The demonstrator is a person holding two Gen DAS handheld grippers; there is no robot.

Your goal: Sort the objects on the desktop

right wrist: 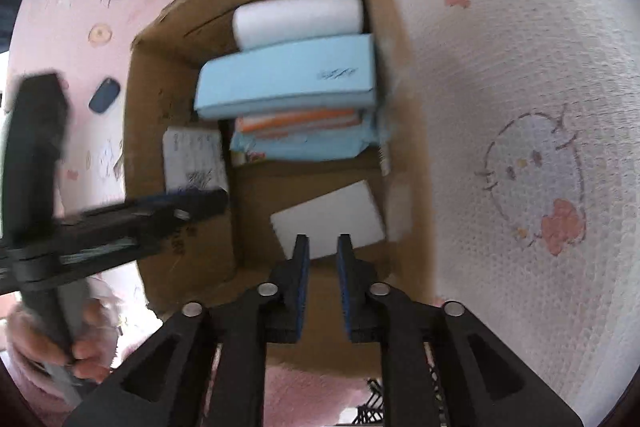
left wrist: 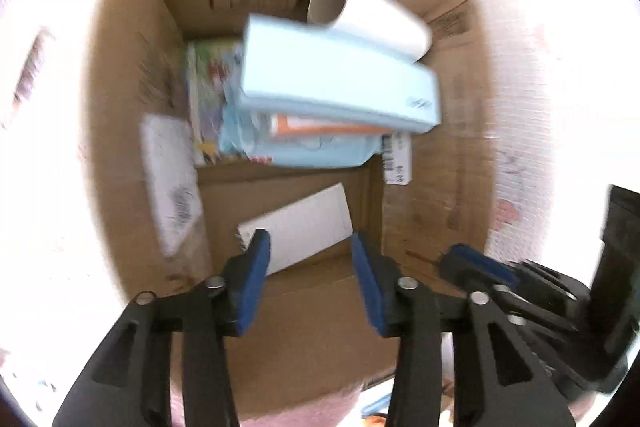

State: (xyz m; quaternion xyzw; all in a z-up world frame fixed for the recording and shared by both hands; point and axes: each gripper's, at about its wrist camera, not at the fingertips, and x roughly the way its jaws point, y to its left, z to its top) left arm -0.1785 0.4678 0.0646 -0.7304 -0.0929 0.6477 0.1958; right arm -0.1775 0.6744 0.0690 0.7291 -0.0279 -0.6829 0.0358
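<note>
In cardboard box [right wrist: 404,131], 1 blue case [right wrist: 288,77], 1 white roll [right wrist: 298,17] (blurred), 2 grippers above

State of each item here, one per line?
Left gripper: open, empty.
Right gripper: slightly open, empty.
Cardboard box: open-topped, partly filled.
Light blue case: closed, topping the stack.
White roll: lying on its side.
White card: flat on the box floor.
</note>
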